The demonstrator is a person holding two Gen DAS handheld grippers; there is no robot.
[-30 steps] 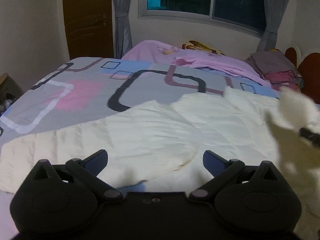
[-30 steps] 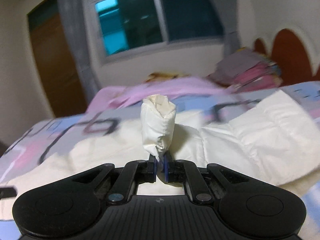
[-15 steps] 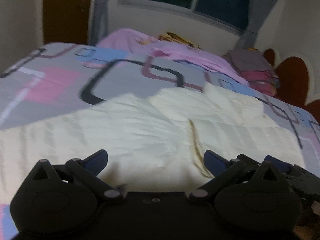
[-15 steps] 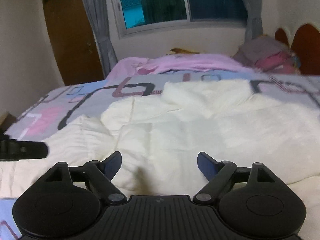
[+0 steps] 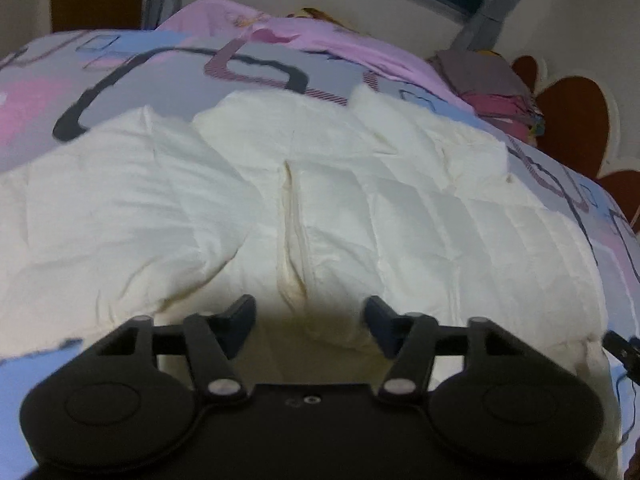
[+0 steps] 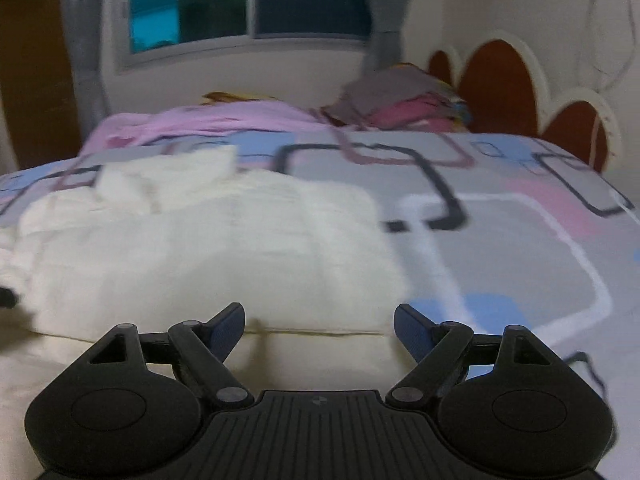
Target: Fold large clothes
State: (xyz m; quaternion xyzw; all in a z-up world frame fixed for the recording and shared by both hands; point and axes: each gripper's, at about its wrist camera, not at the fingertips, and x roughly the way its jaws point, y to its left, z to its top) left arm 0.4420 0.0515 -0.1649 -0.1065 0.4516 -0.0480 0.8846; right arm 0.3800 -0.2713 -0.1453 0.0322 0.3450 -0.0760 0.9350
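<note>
The cream quilted garment (image 5: pixel 320 208) lies spread across the bed (image 5: pixel 132 76), puffy and creased, with a seam or placket running down its middle toward us and a doubled-over layer whose lower hem shows as a straight line in the right wrist view (image 6: pixel 312 332). Both tools hover just above its near edge. The left gripper (image 5: pixel 306 322) has its jaws spread wide with nothing between them, and so does the right gripper (image 6: pixel 318 330) — neither is touching cloth that we can confirm.

We judge the step in hand to be taking a fresh hold for the next fold. To do it well, we would bring each pair of jaws down onto one clean edge, catching all layers at that edge together rather than only the top skin (padded fabric like this tends to slip and balloon). We would grip at matching points either side of the middle seam, so the fold comes over square.

The garment's right edge ends well inside the bed in the right wrist view, with bare patterned cover (image 6: pixel 500 240) beyond it — good room to lay a fold that way. Farther back, a pink blanket (image 5: pixel 320 40) and a stack of folded clothes (image 6: pixel 400 104) sit near the headboard (image 6: pixel 500 80), well apart from our work. A dark cable or tool part (image 5: pixel 624 354) shows at the right margin; we cannot tell what it is.
</note>
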